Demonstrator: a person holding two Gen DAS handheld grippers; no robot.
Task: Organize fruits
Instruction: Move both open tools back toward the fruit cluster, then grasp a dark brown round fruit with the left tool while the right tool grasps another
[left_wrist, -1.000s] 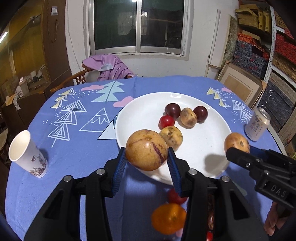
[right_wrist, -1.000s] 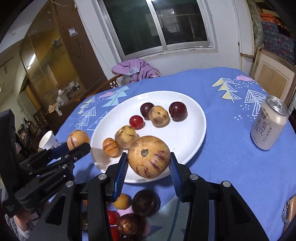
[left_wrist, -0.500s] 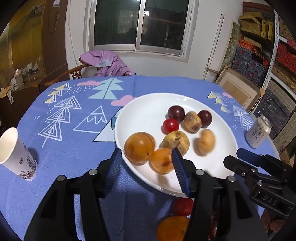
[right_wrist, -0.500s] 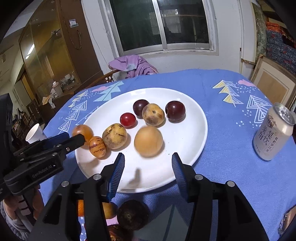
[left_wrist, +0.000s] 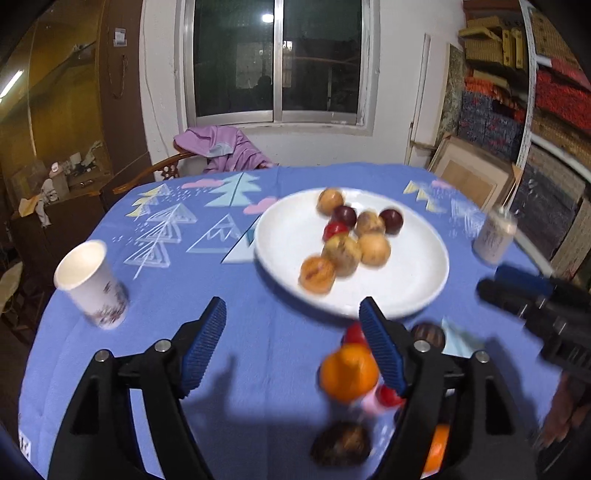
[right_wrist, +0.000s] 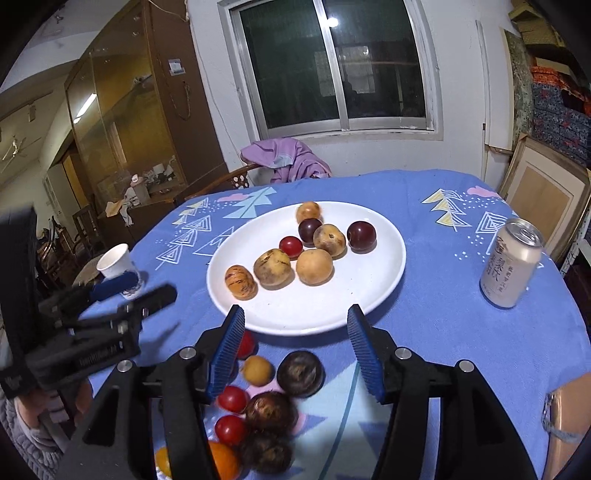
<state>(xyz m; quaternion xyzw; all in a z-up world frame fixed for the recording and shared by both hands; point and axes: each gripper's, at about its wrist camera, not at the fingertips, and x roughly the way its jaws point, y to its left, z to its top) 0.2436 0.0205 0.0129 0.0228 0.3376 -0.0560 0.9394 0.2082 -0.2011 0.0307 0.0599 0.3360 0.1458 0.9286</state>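
- Left wrist view: the left gripper (left_wrist: 291, 332) stands spread over bare blue tablecloth (left_wrist: 266, 369), with nothing between its jaws. A second ago it pinched a large yellow fruit; its jaws have just been opening, and that fruit is now on the white plate (left_wrist: 413, 291).
- The right gripper (right_wrist: 295, 339) is likewise spread and empty, its jaws having just been opening. The round tan fruit (right_wrist: 314, 266) it carried a second ago now rests near the plate's middle, touching its neighbours.
- Both grippers have pulled back from the plate towards the near edge of the table.
- Eight fruits sit on the plate. One small one (right_wrist: 308, 211) lies by the far rim, seemingly rolled there.
- Still off the plate, just below the grippers: an orange (left_wrist: 349, 373), small red fruits (right_wrist: 232, 398) and dark brown ones (right_wrist: 300, 373).
- Judged from this, one delivery is finished and the near heap comes next.
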